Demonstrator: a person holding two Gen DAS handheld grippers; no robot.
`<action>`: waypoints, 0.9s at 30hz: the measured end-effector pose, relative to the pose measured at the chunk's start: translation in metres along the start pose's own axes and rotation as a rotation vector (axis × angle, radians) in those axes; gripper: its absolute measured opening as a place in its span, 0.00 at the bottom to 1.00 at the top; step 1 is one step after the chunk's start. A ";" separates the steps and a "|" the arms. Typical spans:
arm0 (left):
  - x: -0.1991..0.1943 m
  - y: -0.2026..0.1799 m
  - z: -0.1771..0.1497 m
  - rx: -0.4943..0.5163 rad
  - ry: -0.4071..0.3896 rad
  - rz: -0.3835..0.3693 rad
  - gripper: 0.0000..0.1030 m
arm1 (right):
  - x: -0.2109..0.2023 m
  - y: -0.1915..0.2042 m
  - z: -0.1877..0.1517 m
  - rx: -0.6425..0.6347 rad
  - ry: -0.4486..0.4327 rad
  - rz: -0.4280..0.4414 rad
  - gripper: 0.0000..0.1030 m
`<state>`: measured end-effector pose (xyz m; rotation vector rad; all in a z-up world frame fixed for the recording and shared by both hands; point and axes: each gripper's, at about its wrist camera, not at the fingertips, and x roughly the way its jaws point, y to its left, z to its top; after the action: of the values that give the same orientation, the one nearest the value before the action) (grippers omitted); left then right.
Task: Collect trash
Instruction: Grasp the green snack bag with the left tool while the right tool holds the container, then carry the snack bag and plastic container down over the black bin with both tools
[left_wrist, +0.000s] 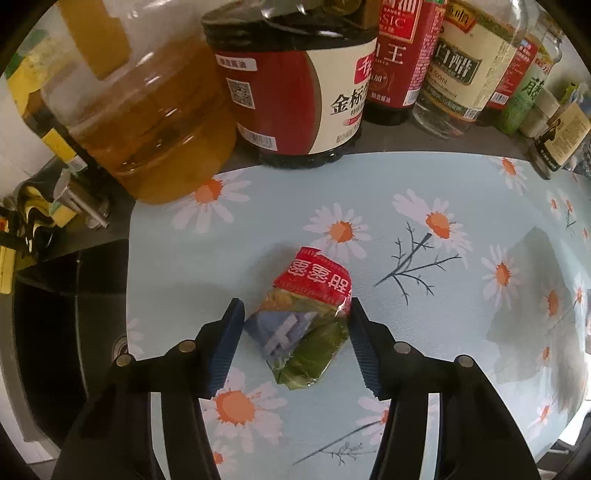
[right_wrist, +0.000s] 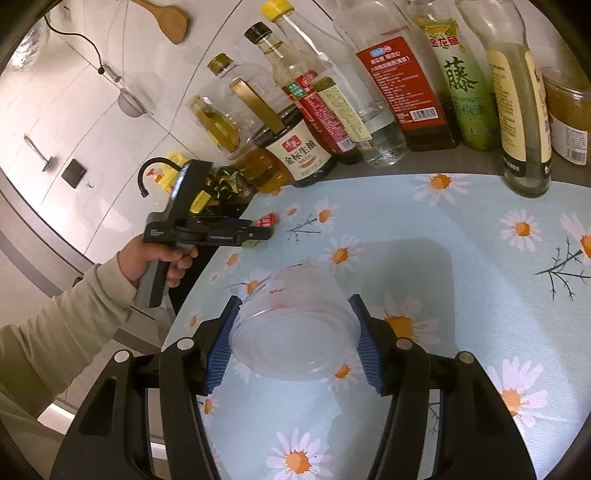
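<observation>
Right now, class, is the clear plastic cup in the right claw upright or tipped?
Tipped. The clear plastic cup lies sideways between the right claw's blue pads, its round base facing the camera.

soy bottle (right_wrist: 295, 155) "金标生抽", green bottle (right_wrist: 469, 96) "藤"

The crumpled wrapper (left_wrist: 306, 317) is glossy plastic film, creased and reflective. Beside it, the left tongs (left_wrist: 297, 332) carry ribbed blue rubbery pads on matt black plastic arms with shiny metal pins. The cup (right_wrist: 295, 332) is clear, smooth plastic. The flowered cloth (left_wrist: 424, 295) looks smooth, with a faint sheen.
</observation>
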<state>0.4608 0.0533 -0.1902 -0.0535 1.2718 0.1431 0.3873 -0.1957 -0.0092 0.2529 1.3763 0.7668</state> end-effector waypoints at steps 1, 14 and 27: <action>-0.003 -0.001 -0.003 -0.002 -0.006 -0.006 0.53 | 0.000 0.000 0.000 0.005 0.001 -0.006 0.57; -0.048 -0.009 -0.051 0.042 -0.077 -0.075 0.53 | -0.003 0.005 -0.016 0.047 -0.027 -0.076 0.57; -0.096 -0.004 -0.111 0.113 -0.170 -0.188 0.53 | -0.018 0.063 -0.050 0.067 -0.104 -0.195 0.57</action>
<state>0.3287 0.0291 -0.1309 -0.0617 1.0971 -0.0846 0.3191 -0.1736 0.0313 0.2042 1.3073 0.5392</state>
